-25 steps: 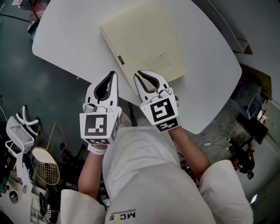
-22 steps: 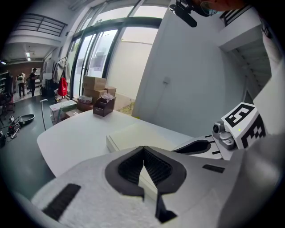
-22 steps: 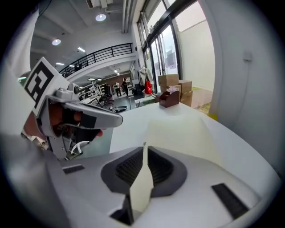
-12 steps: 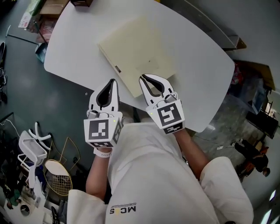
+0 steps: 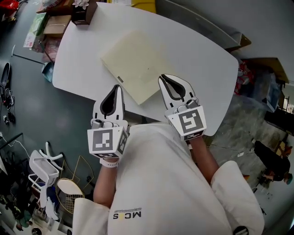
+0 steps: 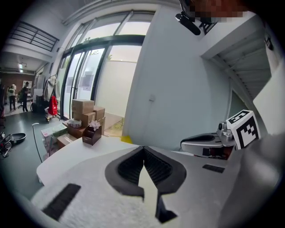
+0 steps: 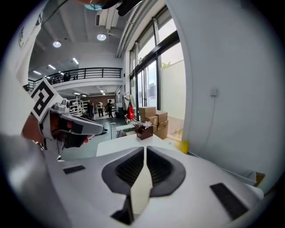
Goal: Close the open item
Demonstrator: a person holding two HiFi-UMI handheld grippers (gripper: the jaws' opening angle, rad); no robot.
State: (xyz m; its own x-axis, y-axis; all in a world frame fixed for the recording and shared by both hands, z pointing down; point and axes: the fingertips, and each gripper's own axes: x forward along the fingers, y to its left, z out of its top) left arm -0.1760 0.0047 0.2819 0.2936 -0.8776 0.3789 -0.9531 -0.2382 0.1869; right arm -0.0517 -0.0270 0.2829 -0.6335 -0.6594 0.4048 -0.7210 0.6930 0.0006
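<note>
Head view: one white table (image 5: 202, 50), smooth top with rounded corners. One cream folder (image 5: 138, 64) lies on it, a flat, matte rectangle that looks shut, with a small tag on its 7 o'clock edge. It sits mid-table at 12 o'clock from the person, turned at an angle to the table edge.

There are two grippers, both white hard plastic with black ribbed pads, and each carries one cube with black-and-white square markers. The left gripper (image 5: 117, 87) is at 7 o'clock of the folder, over the table's near edge and apart from the folder. The left gripper view shows its jaw tips pressed together with nothing between them, so it is clenched and empty. The right gripper (image 5: 162, 77) is at 5 o'clock of the folder, just beside its near corner. Whether it touches the folder cannot be told. Its jaws have just been closing, and the right gripper view shows them all but together, with a thin slit and nothing in it.

One small dark brown box (image 5: 85, 11) stands at the table's 11 o'clock corner with a white flower-like tuft (image 5: 81, 3) in it. Several cardboard cartons (image 6: 84, 111) are stacked on the floor past that corner.
</note>
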